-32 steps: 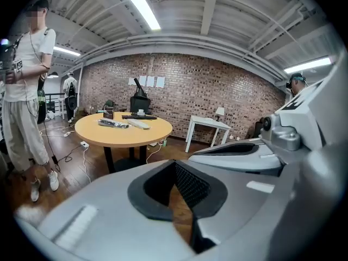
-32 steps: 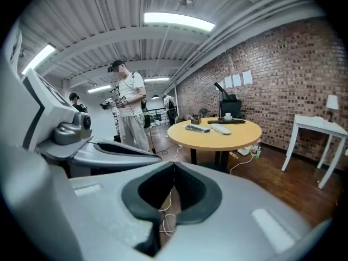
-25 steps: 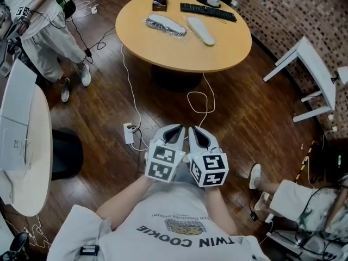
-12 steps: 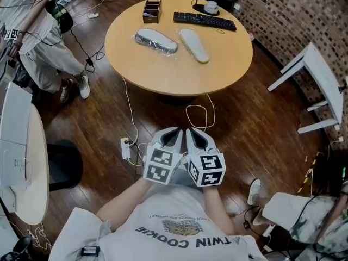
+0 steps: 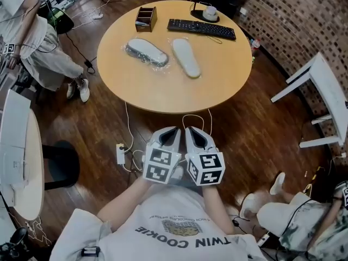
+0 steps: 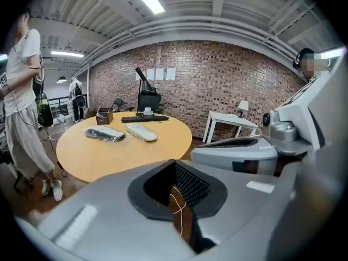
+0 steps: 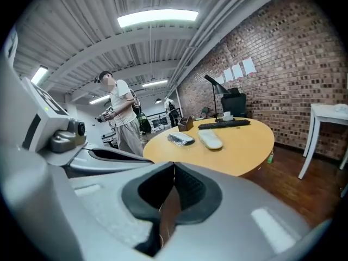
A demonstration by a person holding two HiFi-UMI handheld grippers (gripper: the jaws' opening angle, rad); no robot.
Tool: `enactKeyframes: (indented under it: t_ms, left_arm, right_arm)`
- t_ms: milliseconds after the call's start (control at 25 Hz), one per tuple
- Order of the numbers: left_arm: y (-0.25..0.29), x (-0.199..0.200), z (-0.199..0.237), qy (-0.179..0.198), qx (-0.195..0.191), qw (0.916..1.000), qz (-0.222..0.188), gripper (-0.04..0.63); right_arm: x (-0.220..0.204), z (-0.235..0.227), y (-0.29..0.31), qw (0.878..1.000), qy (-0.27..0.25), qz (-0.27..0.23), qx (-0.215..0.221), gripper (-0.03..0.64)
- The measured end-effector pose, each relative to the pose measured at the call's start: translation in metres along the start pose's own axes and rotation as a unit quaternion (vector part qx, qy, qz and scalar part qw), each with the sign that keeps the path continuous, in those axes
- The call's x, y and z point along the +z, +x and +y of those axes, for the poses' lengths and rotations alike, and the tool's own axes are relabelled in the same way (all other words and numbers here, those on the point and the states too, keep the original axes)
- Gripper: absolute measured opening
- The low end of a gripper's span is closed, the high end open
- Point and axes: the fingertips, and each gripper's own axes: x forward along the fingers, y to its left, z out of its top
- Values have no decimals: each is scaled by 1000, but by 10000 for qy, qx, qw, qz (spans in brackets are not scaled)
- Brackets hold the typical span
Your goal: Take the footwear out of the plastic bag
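1. Two grippers, the left gripper (image 5: 173, 130) and right gripper (image 5: 192, 130), sit side by side at lower centre, jaws pressed together, nothing between.
2. Farther up, the counter (image 5: 163, 91) carries the bagged footwear (image 5: 144, 51) at upper centre-left, beside bare white footwear (image 5: 186, 57).

"TWIN COOKIE" is printed in dark capitals on the white T-shirt (image 5: 179, 238) worn by the camera's wearer, seen upside down in the head view. A smaller line beside its emblem cannot be read. Paper sheets (image 6: 157, 74) on the brick wall: print illegible.
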Motion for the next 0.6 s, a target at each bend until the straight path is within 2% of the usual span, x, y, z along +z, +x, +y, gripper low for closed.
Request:
enactKeyframes:
  t_ms: [400,600]
  left_arm:
    - [40,33,6,95,163,9998,-84,5]
    - [59,42,23,181,108,9997,-118,5]
  right_arm:
    - [18,-30,24,9998,45,-101,159,3]
    - [26,-36,49,9996,142,-126,228,3]
